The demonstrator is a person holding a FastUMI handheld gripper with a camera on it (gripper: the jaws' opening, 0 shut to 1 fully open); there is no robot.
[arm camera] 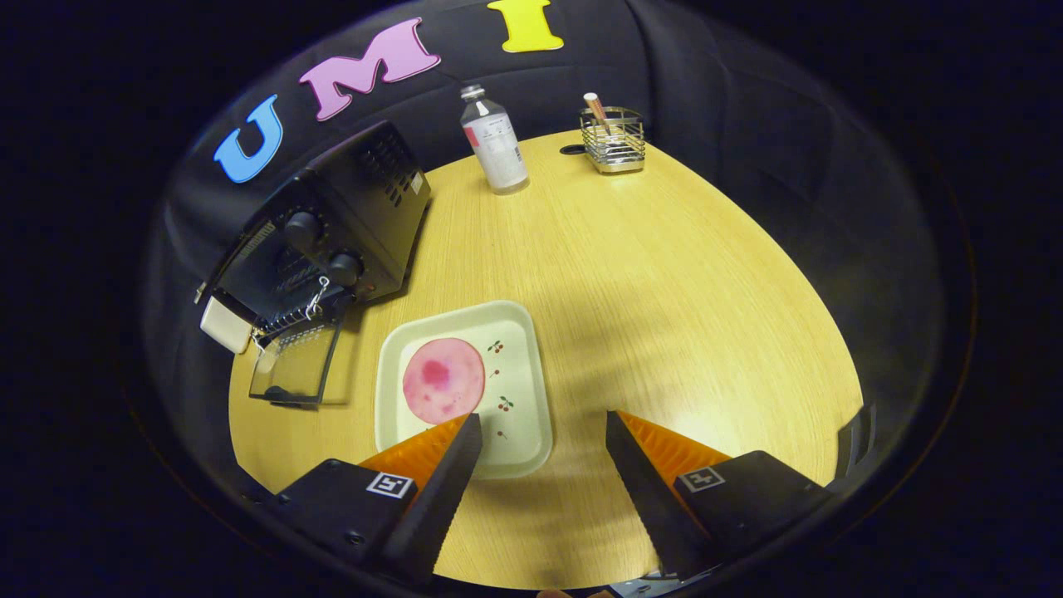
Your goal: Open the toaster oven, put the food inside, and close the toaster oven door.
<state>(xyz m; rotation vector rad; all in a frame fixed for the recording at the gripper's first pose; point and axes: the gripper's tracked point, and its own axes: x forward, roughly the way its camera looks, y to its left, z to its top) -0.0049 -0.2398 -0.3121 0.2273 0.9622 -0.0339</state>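
On the round wooden table (648,274), a pale square tray (523,390) printed with small cherries holds one flat pink round slice of food (443,380), darker at its centre, lying toward the tray's left side. Left of the tray stands the black toaster oven (332,232), its glass door (295,365) dropped open and lying nearly flat on the table just beside the tray. Far across the table a wire basket (614,139) carries a single stick-like item (595,106) leaning up out of it, and a clear bottle (493,143) with a label stands upright to its left. The gripper (544,428) has its fingers spread wide apart with nothing between them; the left fingertip (465,440) hangs over the tray's near edge, just short of the food, while the right one is over bare wood.
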